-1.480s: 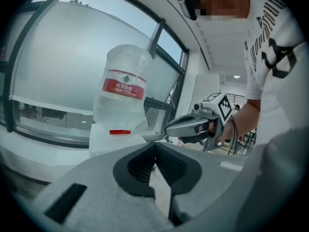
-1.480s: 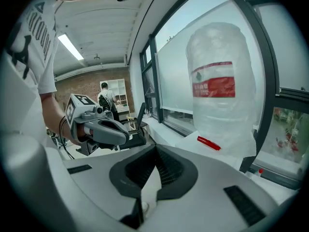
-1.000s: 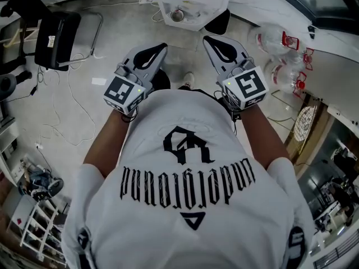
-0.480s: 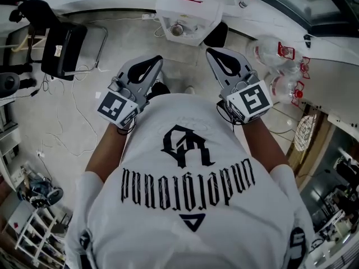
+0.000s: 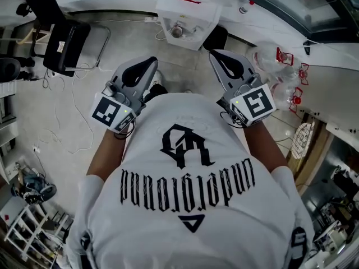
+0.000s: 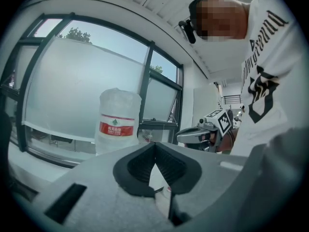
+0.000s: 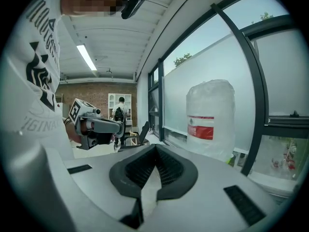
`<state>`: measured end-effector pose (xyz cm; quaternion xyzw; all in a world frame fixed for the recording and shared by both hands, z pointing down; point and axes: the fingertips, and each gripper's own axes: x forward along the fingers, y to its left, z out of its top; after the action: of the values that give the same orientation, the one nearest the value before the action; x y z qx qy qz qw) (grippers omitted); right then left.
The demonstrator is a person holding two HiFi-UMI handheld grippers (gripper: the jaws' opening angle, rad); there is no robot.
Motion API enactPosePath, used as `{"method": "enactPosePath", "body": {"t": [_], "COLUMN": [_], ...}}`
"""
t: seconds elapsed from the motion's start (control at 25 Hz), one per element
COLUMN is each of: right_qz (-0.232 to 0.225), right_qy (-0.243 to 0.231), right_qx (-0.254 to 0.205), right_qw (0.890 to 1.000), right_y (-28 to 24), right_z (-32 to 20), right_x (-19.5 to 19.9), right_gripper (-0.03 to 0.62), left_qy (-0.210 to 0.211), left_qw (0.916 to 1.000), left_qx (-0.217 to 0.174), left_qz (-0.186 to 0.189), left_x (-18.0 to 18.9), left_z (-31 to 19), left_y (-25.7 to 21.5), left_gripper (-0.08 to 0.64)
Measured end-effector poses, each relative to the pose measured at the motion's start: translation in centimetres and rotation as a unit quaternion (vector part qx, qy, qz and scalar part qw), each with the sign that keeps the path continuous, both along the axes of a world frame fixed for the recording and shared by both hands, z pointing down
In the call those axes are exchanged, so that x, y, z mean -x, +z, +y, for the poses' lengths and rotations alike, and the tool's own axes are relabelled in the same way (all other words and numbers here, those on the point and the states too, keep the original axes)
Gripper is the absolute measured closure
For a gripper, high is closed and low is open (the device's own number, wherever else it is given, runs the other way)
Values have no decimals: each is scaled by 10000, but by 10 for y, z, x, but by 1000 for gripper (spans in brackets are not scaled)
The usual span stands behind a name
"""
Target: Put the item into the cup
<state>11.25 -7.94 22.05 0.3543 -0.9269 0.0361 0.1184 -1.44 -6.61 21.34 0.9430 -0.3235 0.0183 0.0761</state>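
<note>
My left gripper and right gripper hang just ahead of my shirt, each with its jaws pressed together on nothing. Ahead and right of the shirt lie water jugs. Straight ahead of it a white stand holds a small round vessel, too small to call the cup.

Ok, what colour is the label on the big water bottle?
The label is red and white, clearest in the left gripper view.
</note>
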Motion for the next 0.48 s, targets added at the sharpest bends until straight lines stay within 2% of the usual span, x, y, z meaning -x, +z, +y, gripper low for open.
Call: {"method": "enactPosePath", "body": {"t": [0.24,0.48], "right_qz": [-33,-48], "right_qy": [-285,-207], "right_qx": [58,30], "right_qw": [9996,9998], "right_y": [3,3], "right_z": [26,51], "right_x": [-1,6], "right_gripper": [578,578], "left_qy": [-289,-244], "left_qw": [9995,9996], "left_qx": [79,134], "left_qz": [-71,-110], "left_x": [9,22], "left_z": [33,58], "left_y": [-5,-4], "left_gripper": [545,545]}}
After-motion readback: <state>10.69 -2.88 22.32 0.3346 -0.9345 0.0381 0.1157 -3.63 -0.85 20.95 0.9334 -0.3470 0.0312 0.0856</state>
